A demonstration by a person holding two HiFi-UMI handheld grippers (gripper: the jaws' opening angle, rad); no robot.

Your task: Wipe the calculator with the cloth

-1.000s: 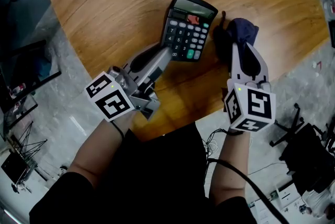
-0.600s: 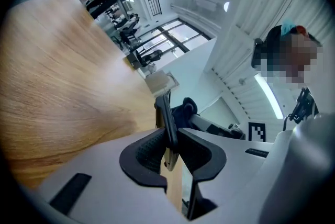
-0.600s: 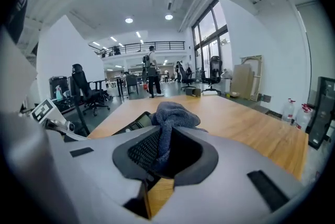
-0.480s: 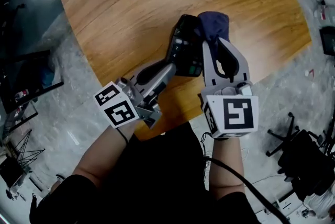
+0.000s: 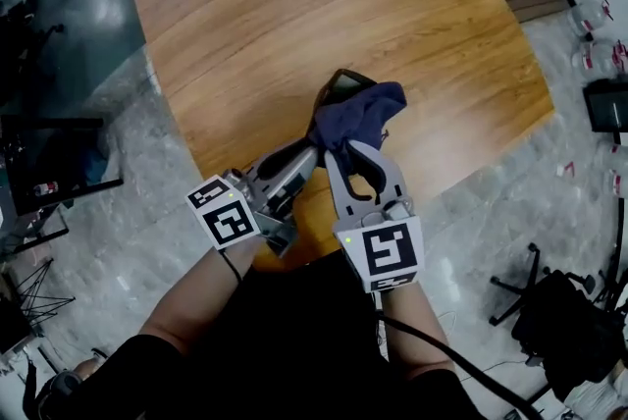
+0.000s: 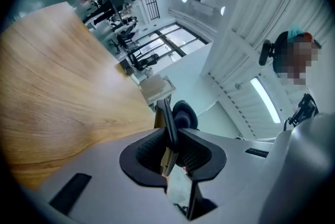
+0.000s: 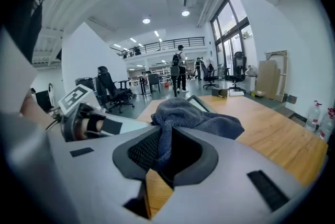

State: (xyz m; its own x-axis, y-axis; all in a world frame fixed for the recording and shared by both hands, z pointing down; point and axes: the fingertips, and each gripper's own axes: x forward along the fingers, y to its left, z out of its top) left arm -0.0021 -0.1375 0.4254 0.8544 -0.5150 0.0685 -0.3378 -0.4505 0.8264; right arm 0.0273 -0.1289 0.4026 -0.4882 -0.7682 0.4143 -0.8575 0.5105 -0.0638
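head view: left claw [image 5: 310, 153], gripping the calculator [image 5: 340, 84], is lifting it off the tabletop [image 5: 275, 6]; right claw [image 5: 350, 149], gripping the cloth [image 5: 361, 107], is now laying it over the calculator's face, starting the wipe.

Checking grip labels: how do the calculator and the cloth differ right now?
The calculator is rigid and black, the cloth soft and dark blue. The left gripper clamps the calculator edge-on; the right gripper clamps the cloth, bunched, draping over the calculator. Both are held in shut jaws.
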